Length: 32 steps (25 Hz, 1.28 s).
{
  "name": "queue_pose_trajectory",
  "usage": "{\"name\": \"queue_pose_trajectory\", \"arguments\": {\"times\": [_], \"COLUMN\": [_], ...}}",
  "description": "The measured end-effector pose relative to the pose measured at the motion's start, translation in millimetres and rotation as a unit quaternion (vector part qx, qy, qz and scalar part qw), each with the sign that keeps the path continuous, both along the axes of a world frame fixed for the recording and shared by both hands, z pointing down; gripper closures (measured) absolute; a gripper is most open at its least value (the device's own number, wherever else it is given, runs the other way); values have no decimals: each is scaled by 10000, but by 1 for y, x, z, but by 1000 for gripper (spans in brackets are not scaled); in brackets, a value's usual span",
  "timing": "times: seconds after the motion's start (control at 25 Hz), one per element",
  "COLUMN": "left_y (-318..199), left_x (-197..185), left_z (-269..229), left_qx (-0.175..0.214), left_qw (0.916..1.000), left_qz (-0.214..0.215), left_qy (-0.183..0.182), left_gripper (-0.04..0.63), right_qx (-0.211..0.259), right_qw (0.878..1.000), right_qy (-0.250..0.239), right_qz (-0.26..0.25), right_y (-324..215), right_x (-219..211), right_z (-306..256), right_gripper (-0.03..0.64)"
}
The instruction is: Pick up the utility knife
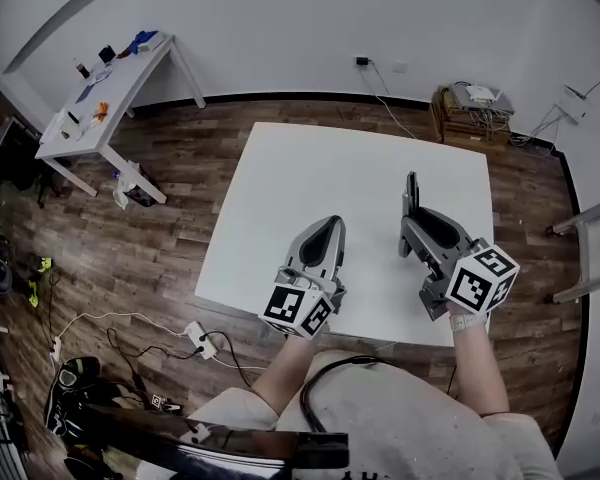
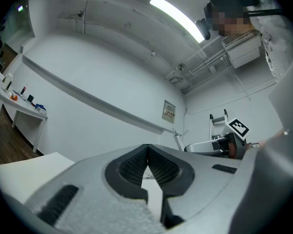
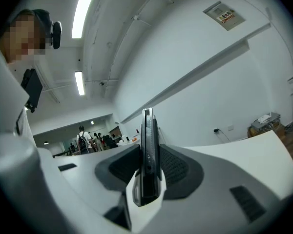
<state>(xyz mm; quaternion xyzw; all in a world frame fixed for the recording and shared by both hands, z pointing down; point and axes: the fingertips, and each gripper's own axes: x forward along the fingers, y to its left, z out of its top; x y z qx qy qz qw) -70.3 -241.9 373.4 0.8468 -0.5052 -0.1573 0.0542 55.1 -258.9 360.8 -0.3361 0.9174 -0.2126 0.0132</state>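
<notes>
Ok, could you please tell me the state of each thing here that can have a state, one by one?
left gripper: jaws together, nothing between them.
right gripper: jaws closed on the utility knife.
utility knife: clamped on edge between the right gripper's pads, its end sticking out past the jaw tips; whether the blade is out cannot be told.

Left gripper (image 1: 332,224) jaws together; right gripper (image 1: 411,222) clamps the utility knife (image 3: 147,145)
</notes>
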Motion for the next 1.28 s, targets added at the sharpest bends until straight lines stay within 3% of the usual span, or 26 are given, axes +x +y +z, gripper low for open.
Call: {"name": "queue_pose_trajectory", "arguments": {"times": [0.24,0.72,1.28], "left_y": [21,22,22], "left_x": [-2,-12,-24], "left_z": [3,6,16], "left_qx": [87,-11,-273], "left_qw": [10000,9999,9991], "left_qz": [-30,-101,-309], "left_qy": [-21,24,-22], "left_gripper": [589,589,589], "right_qx": [55,156,-103], "right_qw": [9993,9993,9983], "right_qy": [-357,-283,-556], "right_qz": [82,180,101], "right_y": [20,26,28], "right_x": [3,3,4], "right_z": [-2,-10,-5], "right_gripper": [483,483,483]}}
